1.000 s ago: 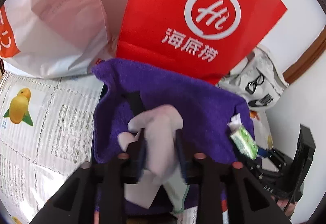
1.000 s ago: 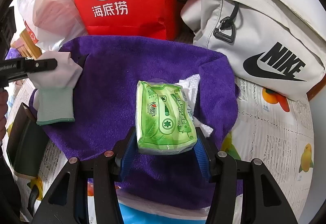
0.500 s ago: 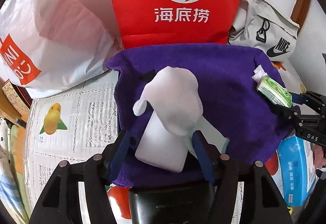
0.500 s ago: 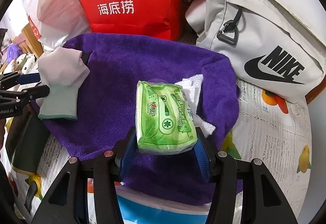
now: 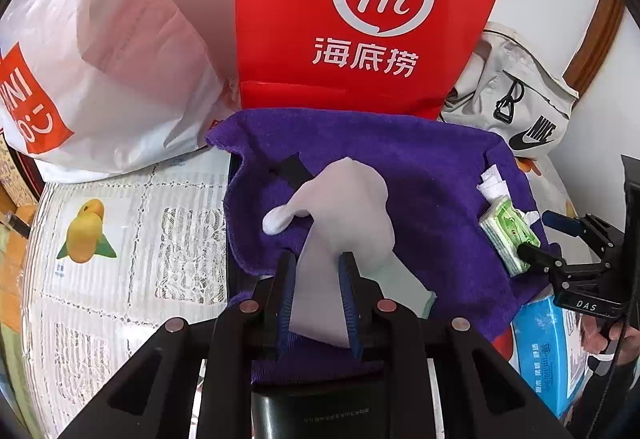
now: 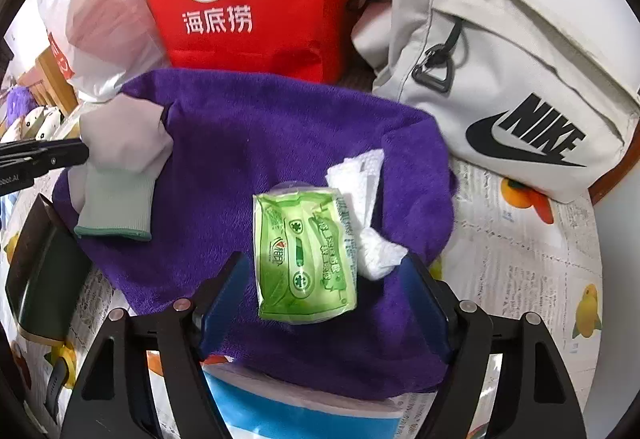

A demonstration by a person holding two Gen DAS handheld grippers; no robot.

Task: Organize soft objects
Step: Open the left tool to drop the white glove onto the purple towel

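Note:
A purple towel (image 5: pixel 424 167) lies spread on the table; it also shows in the right wrist view (image 6: pixel 256 143). My left gripper (image 5: pixel 316 267) is shut on a white glove (image 5: pixel 352 207) with a pale green cuff, low over the towel's left part; the glove (image 6: pixel 124 151) also shows in the right wrist view. My right gripper (image 6: pixel 324 275) is open, its fingers on either side of a green tissue pack (image 6: pixel 304 255) that lies on the towel with white tissue (image 6: pixel 360 191) sticking out. The pack (image 5: pixel 508 235) also shows at the towel's right edge.
A red paper bag (image 5: pixel 360 15) stands behind the towel, a white plastic bag (image 5: pixel 104 71) to its left, a grey Nike bag (image 6: pixel 500 79) to its right. A blue pack (image 6: pixel 304 415) lies under the towel's near edge. A dark box (image 6: pixel 40 287) sits left.
My right gripper has opened and let go of the tissue pack, which now lies tilted on the towel. My left gripper has closed tighter on the glove.

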